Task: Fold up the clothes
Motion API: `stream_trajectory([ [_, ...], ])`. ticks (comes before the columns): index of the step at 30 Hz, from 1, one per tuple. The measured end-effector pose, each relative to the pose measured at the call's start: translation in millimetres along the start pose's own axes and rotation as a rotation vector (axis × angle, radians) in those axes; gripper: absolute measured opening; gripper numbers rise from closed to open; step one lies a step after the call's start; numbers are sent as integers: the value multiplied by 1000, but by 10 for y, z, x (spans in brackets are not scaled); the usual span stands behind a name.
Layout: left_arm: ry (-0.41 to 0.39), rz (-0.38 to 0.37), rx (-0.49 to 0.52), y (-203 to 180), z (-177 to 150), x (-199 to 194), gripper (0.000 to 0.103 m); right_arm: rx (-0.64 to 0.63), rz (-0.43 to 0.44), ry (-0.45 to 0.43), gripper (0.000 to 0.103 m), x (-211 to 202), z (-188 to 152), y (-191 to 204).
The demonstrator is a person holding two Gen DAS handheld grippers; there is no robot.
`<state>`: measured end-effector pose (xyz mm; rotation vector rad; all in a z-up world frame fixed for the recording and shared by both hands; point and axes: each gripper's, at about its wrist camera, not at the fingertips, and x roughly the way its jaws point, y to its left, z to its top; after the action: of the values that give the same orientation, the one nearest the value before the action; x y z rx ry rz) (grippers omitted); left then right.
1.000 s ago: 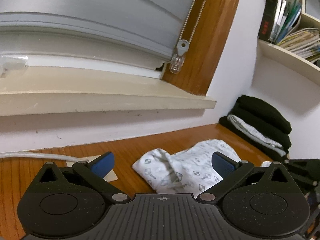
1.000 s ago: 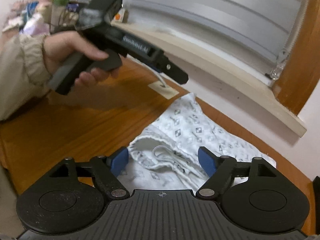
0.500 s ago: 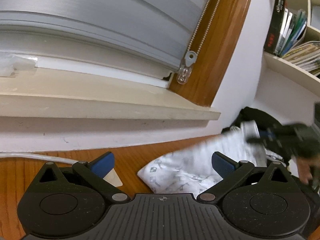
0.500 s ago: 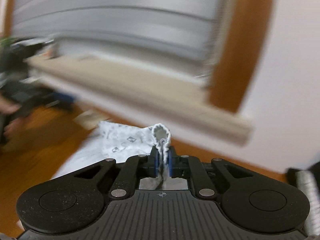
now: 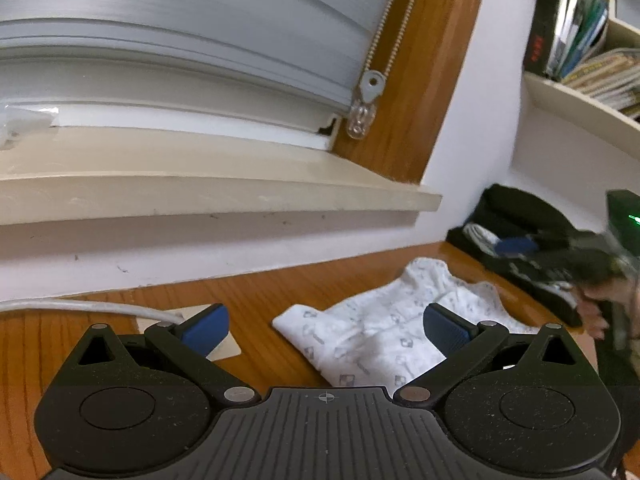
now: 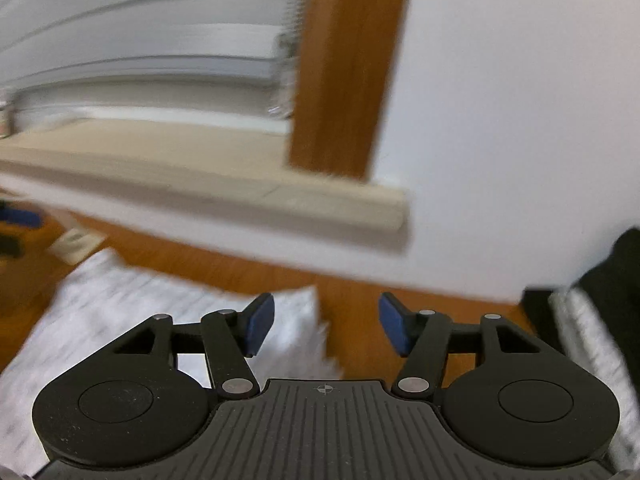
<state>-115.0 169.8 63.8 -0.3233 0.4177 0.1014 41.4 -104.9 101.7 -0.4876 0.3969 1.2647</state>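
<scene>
White patterned garment lies half-folded beside the dark stack; both tongs, left tongs and right tongs, are spread and empty, the right opening; its loose fold may spring open.

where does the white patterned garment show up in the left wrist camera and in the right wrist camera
Left wrist view: the white patterned garment lies low and right of centre on the wooden table, beyond the left gripper.
Right wrist view: it is blurred at lower left, reaching under the right gripper's left finger.
Shared landmark: the end of the beige window sill against the white wall.
</scene>
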Motion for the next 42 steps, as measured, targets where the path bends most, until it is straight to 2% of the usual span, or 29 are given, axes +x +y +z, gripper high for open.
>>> stream_trajectory([
  [2,7,-5,10,-21,-18,10,103,3,66,9,51,-167,-191,80],
  [5,13,-4,16,-34,-40,17,103,23,147,27,51,-437,-505,212],
  [7,15,-2,13,-34,-49,17,103,26,162,50,51,-592,-702,273],
  [9,13,-3,12,-35,-51,16,103,43,133,77,50,-661,-869,240],
  [13,13,-7,7,-30,-49,16,103,151,78,67,50,-872,-1088,2],
  [16,24,-7,4,-17,-56,36,103,163,35,16,51,-1034,-1106,9],
  [20,44,-7,-14,17,-70,74,103,146,66,-61,51,-1080,-1036,227],
  [27,62,1,10,-10,-100,125,103,41,105,-78,50,-643,-575,474],
  [30,75,12,19,-29,-89,139,103,37,87,-61,49,-342,-213,338],
  [33,75,30,21,-45,-74,144,103,99,55,-2,52,118,22,67],
  [37,61,16,-17,-20,-53,135,103,172,74,76,52,554,67,-152],
  [39,64,30,-35,-19,-40,148,103,196,84,96,52,673,41,-208],
  [42,42,35,-7,-49,-42,135,103,251,115,99,52,740,-13,-300],
])
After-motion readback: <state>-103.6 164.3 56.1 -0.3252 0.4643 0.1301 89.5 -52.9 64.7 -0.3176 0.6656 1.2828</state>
